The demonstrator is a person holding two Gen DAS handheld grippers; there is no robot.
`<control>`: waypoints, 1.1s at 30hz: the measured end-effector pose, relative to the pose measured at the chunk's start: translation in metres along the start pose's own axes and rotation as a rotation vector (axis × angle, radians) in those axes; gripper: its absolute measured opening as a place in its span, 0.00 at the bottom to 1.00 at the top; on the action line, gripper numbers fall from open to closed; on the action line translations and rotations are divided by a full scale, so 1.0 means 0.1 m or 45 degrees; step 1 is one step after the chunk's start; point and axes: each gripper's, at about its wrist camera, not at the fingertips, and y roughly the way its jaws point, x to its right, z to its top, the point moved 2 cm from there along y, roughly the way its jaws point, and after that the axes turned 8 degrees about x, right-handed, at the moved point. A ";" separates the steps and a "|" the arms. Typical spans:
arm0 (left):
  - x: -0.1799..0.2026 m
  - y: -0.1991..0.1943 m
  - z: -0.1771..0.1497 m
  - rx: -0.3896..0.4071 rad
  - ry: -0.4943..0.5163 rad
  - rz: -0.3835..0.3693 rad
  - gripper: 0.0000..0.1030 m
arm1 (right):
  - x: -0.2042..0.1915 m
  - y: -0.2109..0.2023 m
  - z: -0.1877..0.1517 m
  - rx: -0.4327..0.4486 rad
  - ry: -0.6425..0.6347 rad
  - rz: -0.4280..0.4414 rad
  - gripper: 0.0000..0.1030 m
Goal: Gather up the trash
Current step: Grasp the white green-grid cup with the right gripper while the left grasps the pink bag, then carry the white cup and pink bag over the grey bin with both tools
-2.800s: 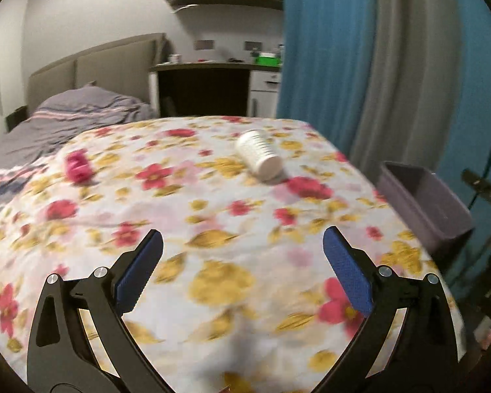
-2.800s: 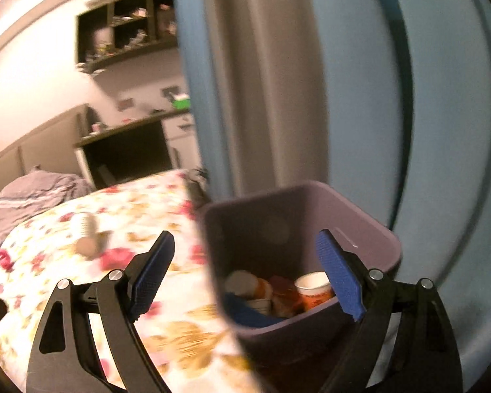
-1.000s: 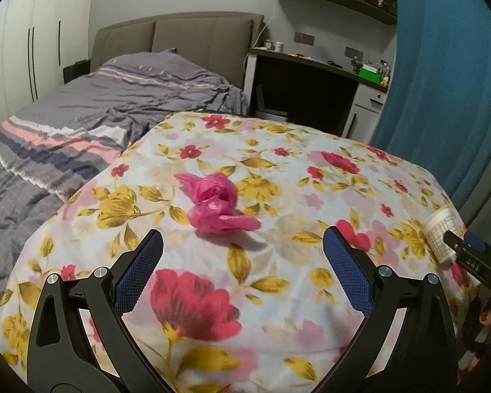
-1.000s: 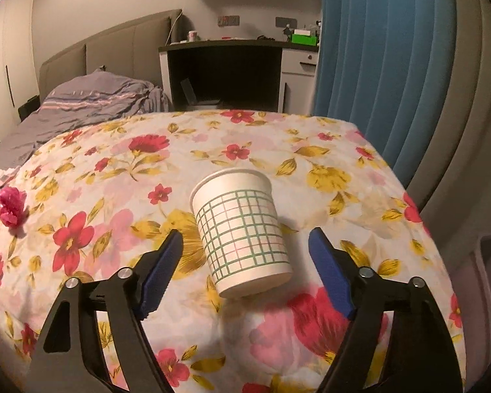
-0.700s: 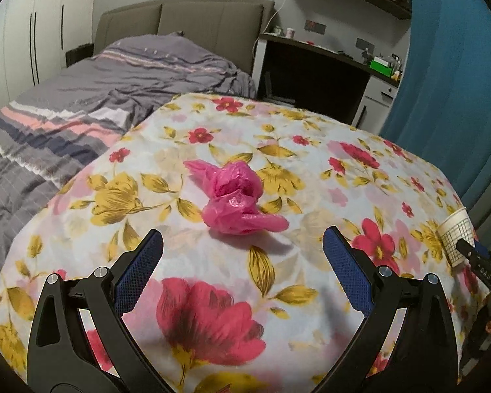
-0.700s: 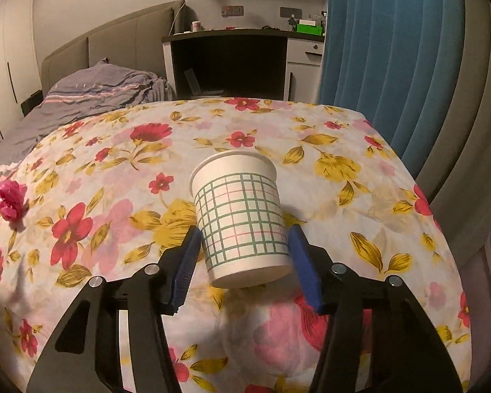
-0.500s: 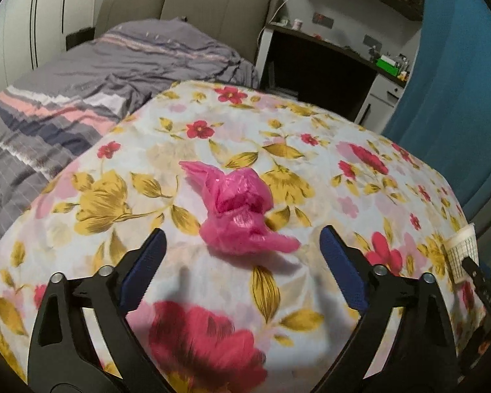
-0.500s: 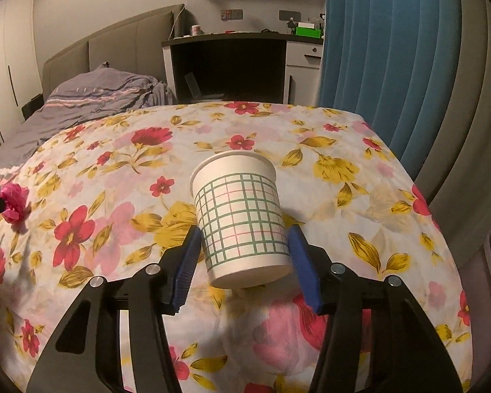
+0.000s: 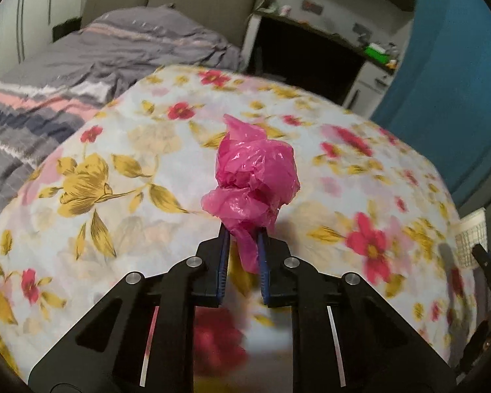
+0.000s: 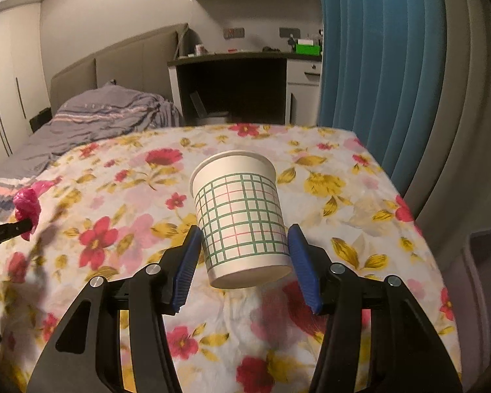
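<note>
My left gripper [image 9: 242, 245] is shut on a crumpled pink plastic bag [image 9: 255, 177] and holds it just above the flowered bedspread [image 9: 114, 170]. My right gripper [image 10: 244, 255] is shut on a white paper cup with a green and pink grid [image 10: 240, 219], held on its side with its rim pointing away, lifted off the bedspread [image 10: 343, 196]. The pink bag also shows in the right wrist view [image 10: 27, 208] at the far left. The cup shows at the right edge of the left wrist view [image 9: 473, 242].
A grey striped duvet [image 9: 81, 62] lies at the head of the bed. A dark desk [image 10: 232, 88] and white drawers stand behind. Blue curtains [image 10: 376, 82] hang on the right. The grey bin's rim [image 10: 484, 262] shows at the lower right.
My left gripper closed on the pink bag and raised it. My right gripper closed on the cup and lifted it slightly off the bedspread.
</note>
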 end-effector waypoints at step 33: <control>2.45 -1.93 -1.03 0.161 0.388 -0.481 0.15 | 1.10 -2.18 -0.35 0.253 0.171 -0.055 0.52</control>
